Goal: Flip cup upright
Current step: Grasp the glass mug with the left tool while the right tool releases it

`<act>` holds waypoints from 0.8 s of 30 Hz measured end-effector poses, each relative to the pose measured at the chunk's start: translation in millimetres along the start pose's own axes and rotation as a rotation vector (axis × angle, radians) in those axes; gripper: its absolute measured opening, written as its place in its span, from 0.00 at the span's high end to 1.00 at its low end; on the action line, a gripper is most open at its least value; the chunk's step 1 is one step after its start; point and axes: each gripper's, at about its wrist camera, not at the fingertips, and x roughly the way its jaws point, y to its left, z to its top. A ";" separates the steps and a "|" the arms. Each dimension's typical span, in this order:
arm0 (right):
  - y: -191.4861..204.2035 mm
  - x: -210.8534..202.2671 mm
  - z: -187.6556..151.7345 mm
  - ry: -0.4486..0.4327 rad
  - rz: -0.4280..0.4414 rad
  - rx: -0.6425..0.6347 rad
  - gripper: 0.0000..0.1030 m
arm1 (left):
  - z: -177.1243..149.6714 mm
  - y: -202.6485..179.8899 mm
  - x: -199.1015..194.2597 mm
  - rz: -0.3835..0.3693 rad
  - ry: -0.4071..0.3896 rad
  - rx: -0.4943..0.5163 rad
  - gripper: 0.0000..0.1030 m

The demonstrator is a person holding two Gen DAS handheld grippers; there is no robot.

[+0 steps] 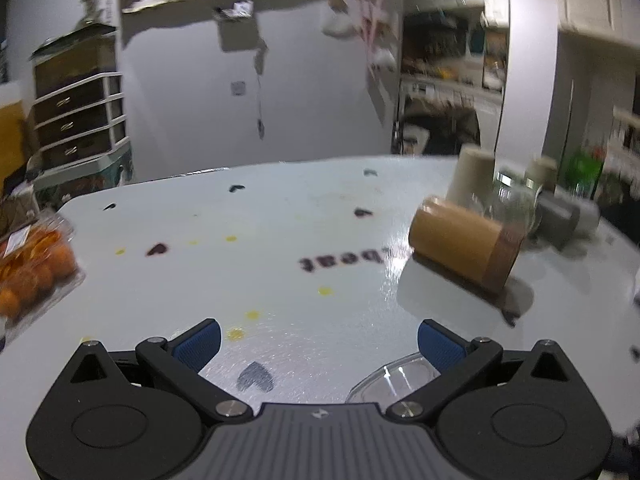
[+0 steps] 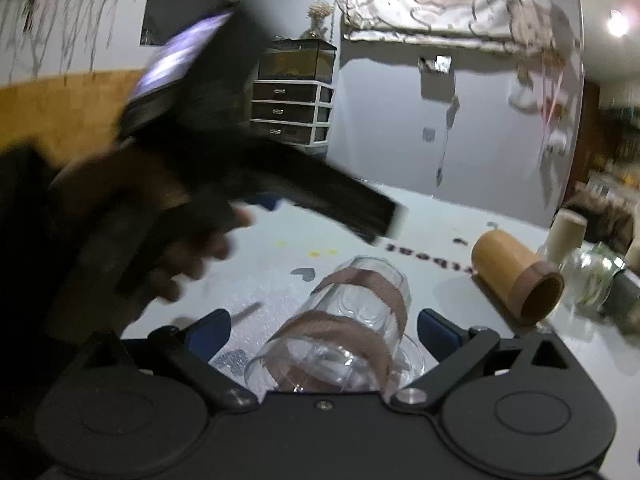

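Left wrist view, far left: clear pack of oranges (image 1: pixel 34 268) at the edge of the white surface (image 1: pixel 280 240), which carries small dark heart marks and yellow dots. Left gripper (image 1: pixel 319 344) hovers low over the surface, jaws wide, nothing between the blue pads (image 1: pixel 199 342). A sliver of clear plastic shows just under the right-hand pad.

Right of centre: a tan cylindrical cup (image 1: pixel 464 249) lies on its side. Behind it, a cream upright cup (image 1: pixel 470 178), a clear glass jar (image 1: pixel 514 204) and a grey container (image 1: pixel 566 216) on its side, grouped close together; blur hides whether they touch.

Right wrist view, left side: the person's hand (image 2: pixel 168 248) around the other gripper's dark body, heavily blurred. Centre: clear plastic cup (image 2: pixel 344 328) with brown bands, lying on its side on the surface, mouth toward the camera. Right gripper (image 2: pixel 324 334) has jaws wide, one pad each side of the cup; contact cannot be told. Far right: the tan cup, open end facing this camera.
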 end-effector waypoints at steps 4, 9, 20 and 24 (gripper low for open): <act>3.3 11.6 -10.5 0.021 -0.042 -0.020 0.02 | 3.5 -5.9 16.9 0.024 0.038 0.036 0.00; -21.2 7.6 -19.1 0.028 -0.069 0.056 0.01 | 1.0 2.7 12.8 0.070 0.037 0.047 0.00; -95.0 2.6 -36.1 0.039 -0.206 0.249 0.02 | -22.8 16.9 -30.5 0.052 0.009 0.087 0.00; -113.4 16.5 -31.6 0.021 -0.226 0.314 0.02 | -32.1 11.0 -44.4 0.021 -0.006 0.080 0.00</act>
